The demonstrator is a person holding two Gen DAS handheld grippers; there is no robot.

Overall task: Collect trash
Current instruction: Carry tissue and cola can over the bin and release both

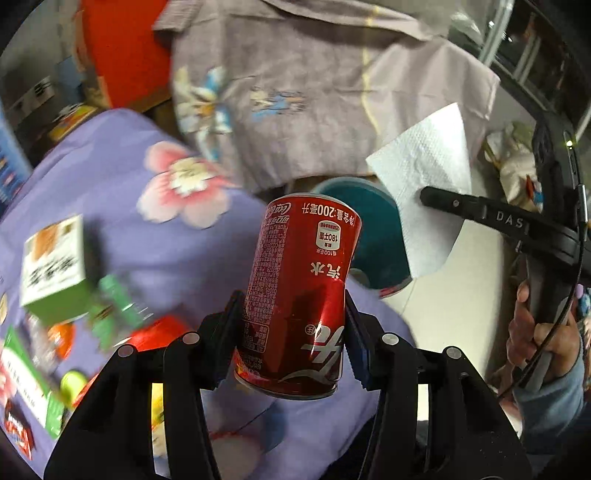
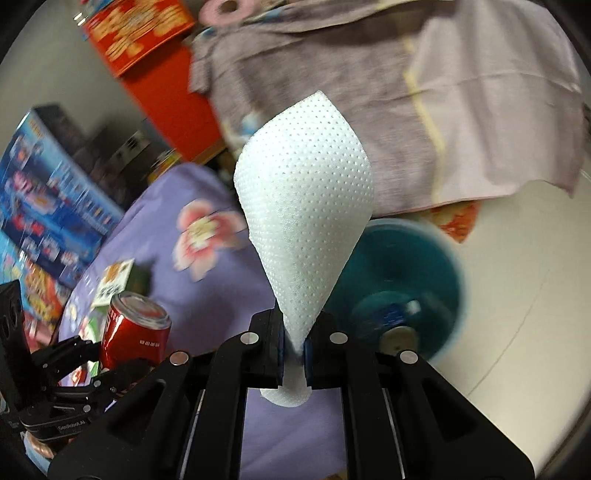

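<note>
1. Left hand-held gripper (image 1: 293,325): jaws part-way apart, pads pressed on both sides of a red soda can (image 1: 299,295). The can is clear of the surface and dented where the right pad bears on it; its printed text reads upside down in the left wrist view.
2. In the right wrist view the same can (image 2: 135,328) shows at lower left, held in the left hand-held gripper (image 2: 92,363).
3. Right hand-held gripper (image 2: 293,350): jaws pressed nearly together, pinching the narrow end of a white paper towel (image 2: 303,206). The towel fans out wide beyond the pads; a short stub pokes out on the near side of them.
4. In the left wrist view the towel (image 1: 424,177) hangs from the right hand-held gripper (image 1: 428,195) at right; a hand (image 1: 535,332) in a blue sleeve grips its handle.
5. Teal bin (image 2: 413,280): stands on the pale floor (image 2: 517,295), beyond the right hand-held gripper and just right of it. Small items lie at its bottom; too blurred to identify.
6. Purple flowered cloth (image 1: 166,240) lies under and left of both grippers. A green-and-white carton (image 1: 55,269) and other packaging rest on it at far left.
7. Grey-mauve fabric (image 2: 369,92) lies crumpled at the far side; a red box (image 2: 147,33) is at far left.
</note>
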